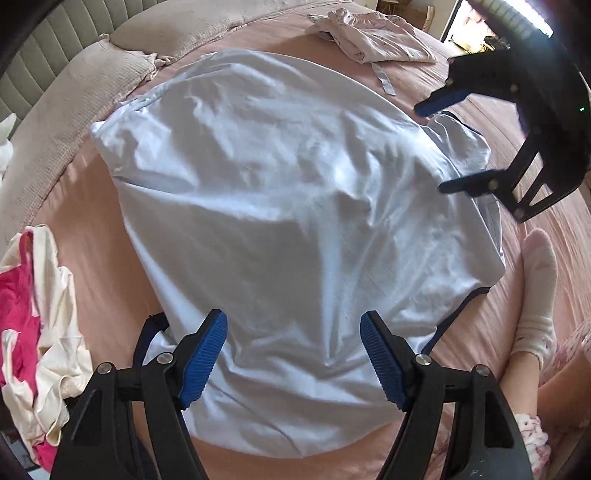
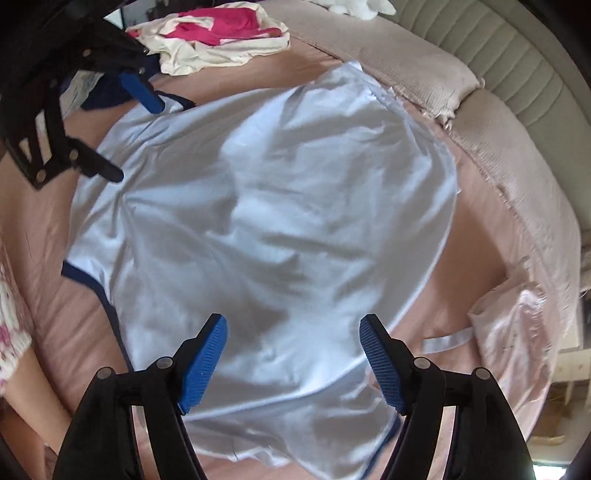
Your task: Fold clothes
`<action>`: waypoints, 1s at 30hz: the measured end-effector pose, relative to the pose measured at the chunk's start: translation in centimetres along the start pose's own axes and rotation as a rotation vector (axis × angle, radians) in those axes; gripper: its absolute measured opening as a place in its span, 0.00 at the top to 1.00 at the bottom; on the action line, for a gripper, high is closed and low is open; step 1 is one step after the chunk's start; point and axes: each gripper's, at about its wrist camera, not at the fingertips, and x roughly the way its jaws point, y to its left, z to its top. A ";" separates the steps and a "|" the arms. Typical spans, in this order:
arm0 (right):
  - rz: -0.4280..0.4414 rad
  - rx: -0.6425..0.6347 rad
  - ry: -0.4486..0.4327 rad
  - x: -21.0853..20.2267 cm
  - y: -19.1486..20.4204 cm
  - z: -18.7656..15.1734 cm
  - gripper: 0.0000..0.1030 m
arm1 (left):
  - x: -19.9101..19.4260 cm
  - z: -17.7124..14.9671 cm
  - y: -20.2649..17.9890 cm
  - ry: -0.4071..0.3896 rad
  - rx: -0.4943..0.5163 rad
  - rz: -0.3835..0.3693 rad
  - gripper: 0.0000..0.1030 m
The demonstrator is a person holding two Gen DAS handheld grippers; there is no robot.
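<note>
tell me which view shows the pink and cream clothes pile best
The right wrist view: the crumpled pink and cream clothes pile lies nearly whole at the top, on the pink bedsheet. The left wrist view catches it at the left edge, stretched by the fisheye and partly cut off.

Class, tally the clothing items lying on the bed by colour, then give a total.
Light blue: 1, the T-shirt
Pale pink: 1, the folded garment
Cream: 1, the crumpled garment
Bright pink: 1, the garment bundled with it
Total: 4
</note>
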 end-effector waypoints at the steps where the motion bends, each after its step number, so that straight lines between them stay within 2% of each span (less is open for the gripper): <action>1: 0.015 0.049 -0.003 1.0 0.0 -0.1 0.28 | 0.3 -0.1 0.4 0.000 -0.002 -0.015 0.28; 3: 0.039 0.157 -0.013 2.5 -0.1 -0.9 0.28 | 1.0 -0.3 1.1 -0.001 -0.007 -0.044 0.28; 6: 0.112 0.331 -0.038 2.2 -1.6 -2.0 0.28 | 2.0 -0.1 1.5 -0.009 -0.053 -0.069 0.28; 7: 0.128 0.347 -0.042 1.8 -2.0 -2.0 0.28 | 2.0 0.0 1.2 -0.028 -0.049 -0.068 0.28; 10: 0.046 0.195 -0.029 -0.4 -2.6 -0.9 0.28 | 1.5 0.0 0.2 -0.112 -0.029 -0.067 0.28; 12: 0.039 0.085 -0.010 -2.9 -3.2 -0.9 0.28 | 1.0 -0.4 -0.5 -0.157 -0.035 -0.068 0.28; 14: 0.047 -0.036 -0.009 -6.3 -4.1 -2.6 0.28 | 0.6 -1.1 -1.1 -0.180 -0.045 -0.067 0.28; 16: 0.016 -0.156 0.014 -8.9 -5.0 -5.6 0.28 | 0.6 -1.6 -1.7 -0.177 -0.055 -0.081 0.28; 18: 0.005 -0.156 0.063 -9.9 -6.7 -6.5 0.28 | 0.9 -1.2 -2.4 -0.147 -0.040 -0.073 0.28; 19: 0.010 -0.142 0.055 -10.4 -7.5 -6.5 0.28 | 1.1 -0.7 -2.7 -0.141 -0.020 -0.064 0.28; 21: -0.011 -0.136 -0.046 -10.7 -7.6 -5.8 0.28 | 1.5 0.4 -3.0 -0.139 0.009 -0.065 0.28; 23: 0.016 -0.120 -0.117 -9.1 -6.4 -5.0 0.28 | 1.9 1.4 -3.7 -0.149 0.032 -0.066 0.28; 26: 0.112 -0.116 -0.156 -4.3 -2.7 -3.7 0.28 | 3.0 2.2 -5.1 -0.155 0.074 -0.091 0.28; 28: 0.163 -0.132 -0.139 -0.9 -0.2 -3.3 0.28 | 4.5 1.9 -5.2 -0.082 0.134 -0.051 0.28; 30: 0.153 -0.219 -0.116 1.1 0.6 -4.1 0.28 | 5.6 0.3 -4.3 -0.013 0.195 0.002 0.27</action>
